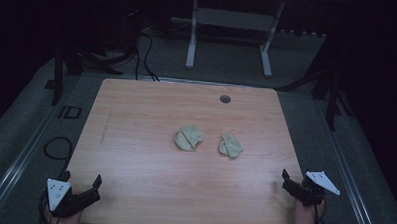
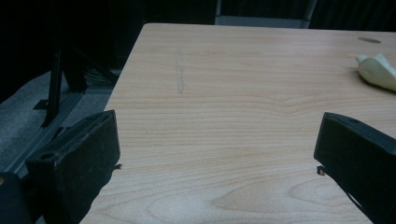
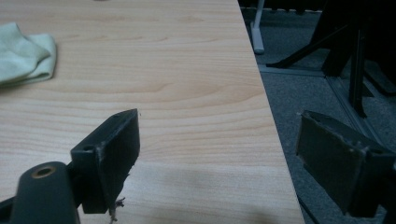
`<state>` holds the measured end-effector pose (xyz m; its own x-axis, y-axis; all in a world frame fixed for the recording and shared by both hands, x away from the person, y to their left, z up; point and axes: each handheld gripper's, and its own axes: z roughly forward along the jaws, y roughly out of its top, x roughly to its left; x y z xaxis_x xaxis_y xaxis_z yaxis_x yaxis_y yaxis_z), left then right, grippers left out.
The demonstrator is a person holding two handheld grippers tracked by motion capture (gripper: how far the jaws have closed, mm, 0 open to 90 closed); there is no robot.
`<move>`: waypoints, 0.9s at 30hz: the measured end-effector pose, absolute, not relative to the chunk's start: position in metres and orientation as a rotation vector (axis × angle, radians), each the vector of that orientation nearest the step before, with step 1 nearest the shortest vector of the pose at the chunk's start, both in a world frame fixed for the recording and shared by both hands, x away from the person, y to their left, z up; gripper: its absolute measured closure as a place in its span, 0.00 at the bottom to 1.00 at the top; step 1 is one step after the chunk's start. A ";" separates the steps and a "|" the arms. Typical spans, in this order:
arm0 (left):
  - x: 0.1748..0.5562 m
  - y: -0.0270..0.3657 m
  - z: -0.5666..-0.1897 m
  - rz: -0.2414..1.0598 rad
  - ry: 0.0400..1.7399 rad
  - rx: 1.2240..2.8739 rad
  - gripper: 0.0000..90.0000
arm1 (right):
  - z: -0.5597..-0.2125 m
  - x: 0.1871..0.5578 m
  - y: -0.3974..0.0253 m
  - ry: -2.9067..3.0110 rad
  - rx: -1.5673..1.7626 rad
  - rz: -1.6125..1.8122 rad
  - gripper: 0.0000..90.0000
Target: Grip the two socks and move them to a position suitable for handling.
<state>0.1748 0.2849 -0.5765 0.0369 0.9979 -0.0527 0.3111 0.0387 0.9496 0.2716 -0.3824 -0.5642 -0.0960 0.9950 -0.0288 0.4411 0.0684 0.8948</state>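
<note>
Two folded pale green cloths lie near the middle of the wooden table point(image 1: 135, 155): the left cloth point(image 1: 188, 137) and the right cloth point(image 1: 230, 145). My left gripper point(image 1: 80, 179) rests at the table's near left corner, jaws wide open and nothing between them. My right gripper point(image 1: 294, 179) sits at the near right edge, also open and holding nothing. In the left gripper view a cloth point(image 2: 378, 71) shows far right, beyond my left gripper point(image 2: 217, 140). In the right gripper view a cloth point(image 3: 23, 56) lies at far left, and my right gripper point(image 3: 219, 140) straddles the table's right edge.
A round grey grommet point(image 1: 225, 99) is set in the table near its far edge. Beyond the table stands a white metal frame point(image 1: 229, 38). Black stand legs point(image 1: 68, 62) and cables point(image 1: 57, 148) lie on the grey carpet at both sides.
</note>
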 end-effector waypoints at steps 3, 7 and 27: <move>0.175 0.284 -0.576 0.985 1.427 1.425 0.01 | -0.564 0.272 -0.381 1.648 1.446 0.966 0.15; 0.174 0.284 -0.575 0.984 1.417 1.425 0.01 | -0.564 0.273 -0.380 1.672 1.444 0.963 0.15; 0.173 0.284 -0.573 0.981 1.406 1.415 0.01 | -0.551 0.289 -0.360 2.036 1.397 1.093 0.15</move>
<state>0.1728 0.2836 -0.5732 0.0441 0.9977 -0.0516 0.2959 0.0363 0.9545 0.2890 -0.3598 -0.5509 -0.3948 0.9156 0.0765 0.5697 0.1786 0.8022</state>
